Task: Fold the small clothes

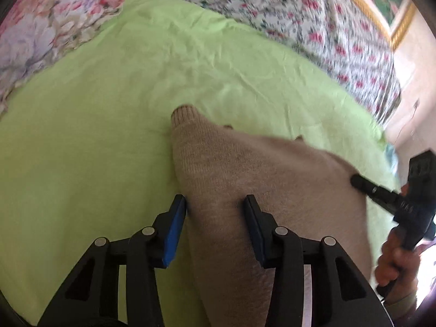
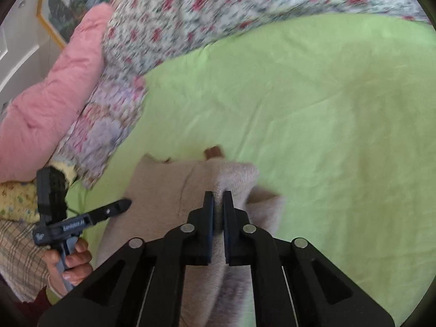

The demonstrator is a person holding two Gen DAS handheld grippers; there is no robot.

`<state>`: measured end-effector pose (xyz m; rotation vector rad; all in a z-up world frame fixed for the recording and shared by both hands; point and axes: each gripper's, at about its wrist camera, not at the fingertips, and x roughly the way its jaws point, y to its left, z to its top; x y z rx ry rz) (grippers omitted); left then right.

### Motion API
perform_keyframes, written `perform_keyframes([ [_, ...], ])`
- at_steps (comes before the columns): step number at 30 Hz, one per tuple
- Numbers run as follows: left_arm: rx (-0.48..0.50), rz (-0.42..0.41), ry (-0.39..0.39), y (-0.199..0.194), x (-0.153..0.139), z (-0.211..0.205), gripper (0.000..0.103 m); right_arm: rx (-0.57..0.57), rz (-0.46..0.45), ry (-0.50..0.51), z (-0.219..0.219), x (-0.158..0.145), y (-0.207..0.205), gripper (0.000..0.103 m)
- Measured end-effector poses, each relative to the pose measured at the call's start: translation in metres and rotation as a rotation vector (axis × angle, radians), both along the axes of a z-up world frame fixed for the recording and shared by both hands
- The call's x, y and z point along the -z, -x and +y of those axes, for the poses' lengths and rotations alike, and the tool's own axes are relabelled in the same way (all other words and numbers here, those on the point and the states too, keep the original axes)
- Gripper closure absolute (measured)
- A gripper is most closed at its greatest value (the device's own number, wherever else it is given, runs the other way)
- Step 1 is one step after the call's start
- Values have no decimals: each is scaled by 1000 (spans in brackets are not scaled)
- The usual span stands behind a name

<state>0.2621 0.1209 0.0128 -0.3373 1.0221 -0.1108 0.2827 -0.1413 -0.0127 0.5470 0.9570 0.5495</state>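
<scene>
A beige knit garment (image 1: 245, 163) lies on the green sheet (image 1: 81, 163) of the bed, below the floral quilt (image 1: 299, 13). The right tool (image 2: 218, 199) is clenched on a raised fold of the garment's edge. The left tool (image 1: 215, 204) is released, its jaws spread astride the garment's near edge. To fold well, the left tool should probably pinch that edge first, so both corners lift together and the knit carries over evenly without bunching.
</scene>
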Motion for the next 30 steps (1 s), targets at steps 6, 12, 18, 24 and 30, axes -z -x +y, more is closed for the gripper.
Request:
perform_keyframes([
  [6,1,-14,-73,9,-2,-7,56,14,77,20,1,28,1,96],
  [12,33,-105,-135,57,-41,-13,60,36,38,1,-9,-6,26,91],
  [18,80,-148,-117,127,-53,-20,60,15,19,-26,-13,-22,77,65],
  [24,82,-119,-84,188,-38,-14,59,15,60,-16,-15,-4,121,63],
  [30,112,-124,-54,232,-25,-19,58,33,60,-61,-20,4,151,63],
])
